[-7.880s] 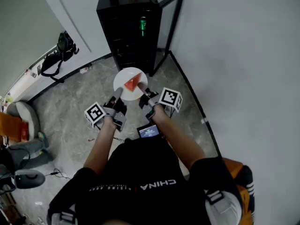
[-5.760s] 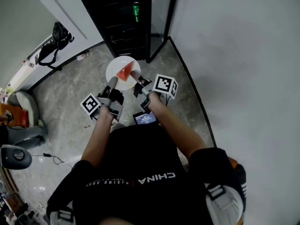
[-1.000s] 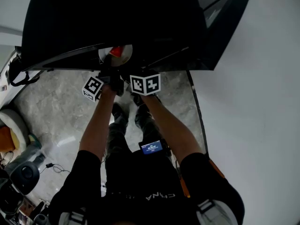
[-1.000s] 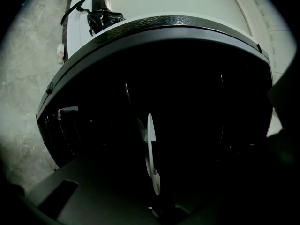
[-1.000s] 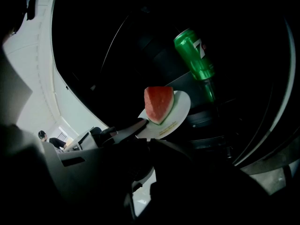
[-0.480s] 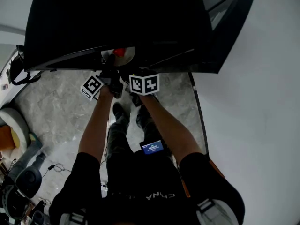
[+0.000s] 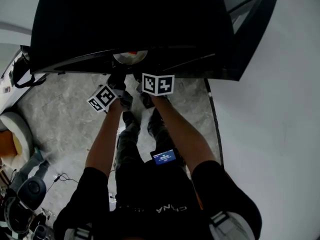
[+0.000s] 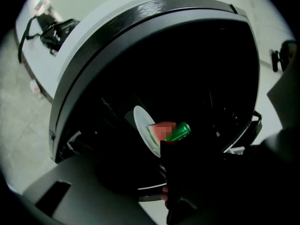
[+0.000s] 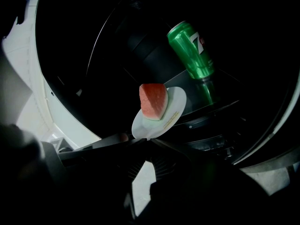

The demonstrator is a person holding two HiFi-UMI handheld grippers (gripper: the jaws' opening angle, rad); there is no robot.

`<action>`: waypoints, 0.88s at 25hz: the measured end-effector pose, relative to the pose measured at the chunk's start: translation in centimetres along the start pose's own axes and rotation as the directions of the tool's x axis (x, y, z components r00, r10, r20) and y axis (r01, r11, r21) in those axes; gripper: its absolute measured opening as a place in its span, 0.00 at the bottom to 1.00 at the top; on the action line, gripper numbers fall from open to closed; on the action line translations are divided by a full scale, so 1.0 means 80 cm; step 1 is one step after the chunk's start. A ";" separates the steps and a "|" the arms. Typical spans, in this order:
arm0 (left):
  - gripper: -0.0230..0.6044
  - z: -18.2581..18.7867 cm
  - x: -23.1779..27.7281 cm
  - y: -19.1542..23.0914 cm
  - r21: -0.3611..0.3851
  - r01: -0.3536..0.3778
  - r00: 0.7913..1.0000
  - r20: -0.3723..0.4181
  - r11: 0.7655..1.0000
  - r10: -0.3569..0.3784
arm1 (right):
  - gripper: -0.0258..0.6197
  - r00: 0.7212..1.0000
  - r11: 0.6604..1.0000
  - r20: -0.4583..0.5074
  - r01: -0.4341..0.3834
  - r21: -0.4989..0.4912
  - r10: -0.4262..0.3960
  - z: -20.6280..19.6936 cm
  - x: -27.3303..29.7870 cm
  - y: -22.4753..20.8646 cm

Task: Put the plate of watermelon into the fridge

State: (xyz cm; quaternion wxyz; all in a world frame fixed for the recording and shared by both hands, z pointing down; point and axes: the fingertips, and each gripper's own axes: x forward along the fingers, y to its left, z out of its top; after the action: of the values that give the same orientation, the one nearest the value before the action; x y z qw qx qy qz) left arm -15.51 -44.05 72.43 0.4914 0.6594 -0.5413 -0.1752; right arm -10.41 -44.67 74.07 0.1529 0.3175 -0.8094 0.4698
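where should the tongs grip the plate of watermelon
The bare near rim of the plate, from the fridge's open front: the edge is thin, watermelon covers the middle, and a green can stands behind. The right tongs pinch there.

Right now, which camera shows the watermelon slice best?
The right gripper view: the watermelon slice sits whole and well lit on its plate. The left gripper view shows it partly hidden and blurred; the head view catches only a red sliver under the fridge top.
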 end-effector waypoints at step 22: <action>0.22 0.030 0.065 -0.001 0.374 -0.149 0.976 -0.094 0.915 0.197 | 0.09 0.999 0.999 0.038 0.037 -0.037 -0.035 0.055 0.021 -0.016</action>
State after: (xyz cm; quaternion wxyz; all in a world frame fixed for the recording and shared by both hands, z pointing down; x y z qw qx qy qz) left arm -15.45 -49.76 72.83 0.4080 0.6984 -0.5878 0.0158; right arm -10.56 -49.52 73.59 0.1524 0.3378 -0.8149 0.4457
